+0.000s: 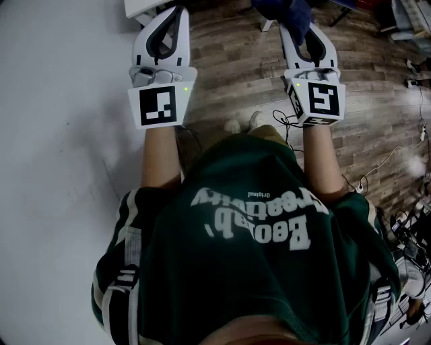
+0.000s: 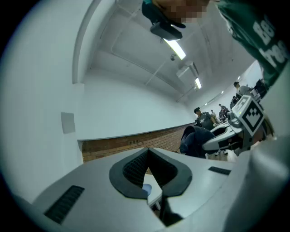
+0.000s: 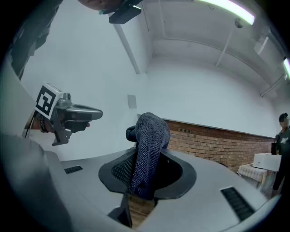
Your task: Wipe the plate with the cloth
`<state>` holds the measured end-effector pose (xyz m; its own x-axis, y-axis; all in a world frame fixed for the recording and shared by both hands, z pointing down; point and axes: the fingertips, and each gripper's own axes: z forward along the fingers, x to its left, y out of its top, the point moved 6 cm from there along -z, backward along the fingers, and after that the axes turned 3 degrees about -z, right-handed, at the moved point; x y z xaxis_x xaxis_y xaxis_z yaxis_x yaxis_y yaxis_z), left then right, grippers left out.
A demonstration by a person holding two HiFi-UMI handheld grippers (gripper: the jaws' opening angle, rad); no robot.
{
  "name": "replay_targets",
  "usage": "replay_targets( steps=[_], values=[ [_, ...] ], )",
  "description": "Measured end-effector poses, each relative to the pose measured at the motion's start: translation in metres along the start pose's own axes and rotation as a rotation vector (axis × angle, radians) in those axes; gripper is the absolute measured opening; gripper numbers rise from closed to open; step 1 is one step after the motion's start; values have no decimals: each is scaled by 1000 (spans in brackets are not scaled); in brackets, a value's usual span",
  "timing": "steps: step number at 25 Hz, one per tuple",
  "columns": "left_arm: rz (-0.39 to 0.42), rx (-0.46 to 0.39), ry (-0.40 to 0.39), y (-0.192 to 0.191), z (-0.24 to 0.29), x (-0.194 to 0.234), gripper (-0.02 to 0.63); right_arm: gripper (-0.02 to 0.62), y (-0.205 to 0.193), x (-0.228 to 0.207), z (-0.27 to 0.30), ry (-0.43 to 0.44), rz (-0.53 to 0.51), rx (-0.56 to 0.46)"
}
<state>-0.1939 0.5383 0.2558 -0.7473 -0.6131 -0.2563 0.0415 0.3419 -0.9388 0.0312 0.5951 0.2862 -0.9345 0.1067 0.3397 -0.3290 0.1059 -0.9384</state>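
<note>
Both grippers are held up in front of my chest. A dark blue knitted cloth [image 3: 150, 136] sticks up between the jaws of my right gripper [image 3: 146, 156], which is shut on it. In the head view the same cloth [image 1: 288, 11] bunches at the tip of the right gripper [image 1: 295, 27]. My left gripper [image 1: 180, 11] has its jaws together with nothing between them. In its own view the left gripper [image 2: 148, 150] has its dark pads meeting at the tip. No plate can be made out in any view.
Below me is a wooden floor [image 1: 236, 74], with a pale surface [image 1: 60, 135] to the left. A corner of a white table [image 1: 143, 7] shows at the top. Cables [image 1: 397, 155] lie at the right. A brick wall [image 3: 213, 142] and distant people [image 2: 204, 118] stand ahead.
</note>
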Motion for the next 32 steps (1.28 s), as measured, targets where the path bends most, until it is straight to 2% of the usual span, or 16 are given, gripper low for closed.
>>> replay_targets(
  steps=[32],
  values=[
    [-15,16,-11,-10,2,13,2,101,5,27,22,41,1,-16]
  ],
)
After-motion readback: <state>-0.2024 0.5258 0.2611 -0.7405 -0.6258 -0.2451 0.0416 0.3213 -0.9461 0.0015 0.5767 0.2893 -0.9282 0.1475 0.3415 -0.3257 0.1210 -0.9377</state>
